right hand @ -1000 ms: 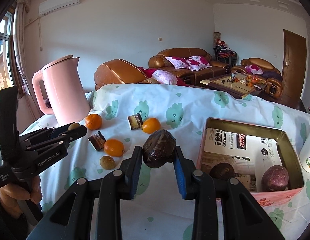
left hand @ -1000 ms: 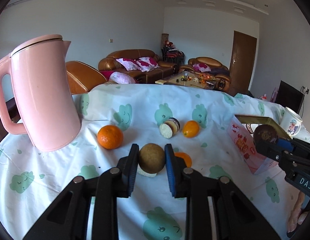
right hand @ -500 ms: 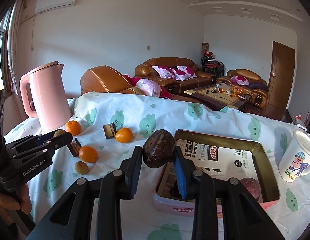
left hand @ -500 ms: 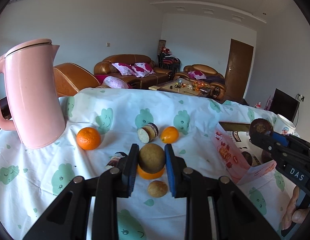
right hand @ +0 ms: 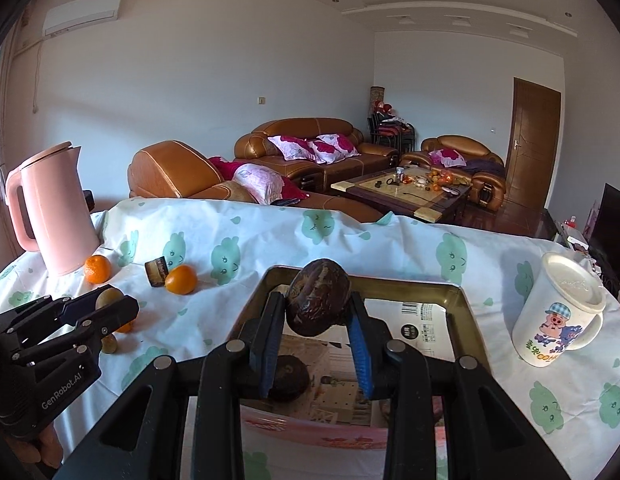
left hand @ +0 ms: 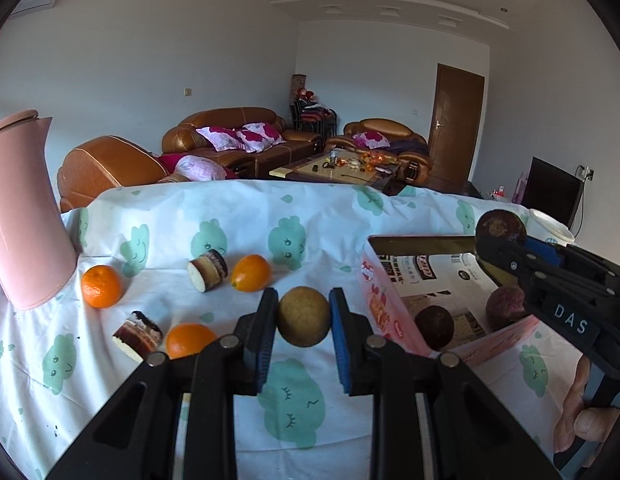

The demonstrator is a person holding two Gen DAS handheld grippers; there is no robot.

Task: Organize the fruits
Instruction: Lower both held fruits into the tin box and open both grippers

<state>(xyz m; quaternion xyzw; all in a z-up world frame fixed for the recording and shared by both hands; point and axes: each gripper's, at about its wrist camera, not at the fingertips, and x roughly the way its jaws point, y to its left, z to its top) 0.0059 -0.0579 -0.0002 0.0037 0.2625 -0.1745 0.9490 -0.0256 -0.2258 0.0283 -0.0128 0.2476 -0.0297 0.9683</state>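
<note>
Two tools, each gripping fruit.

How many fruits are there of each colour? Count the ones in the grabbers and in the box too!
Orange fruits: 3
Tan fruits: 2
Dark fruits: 3
Total: 8

Pink kettle (left hand: 26, 216); white tablecloth (left hand: 310, 216), green cloud faces; orange tangerines (left hand: 101, 286); tan fruit (left hand: 304, 316)
</note>
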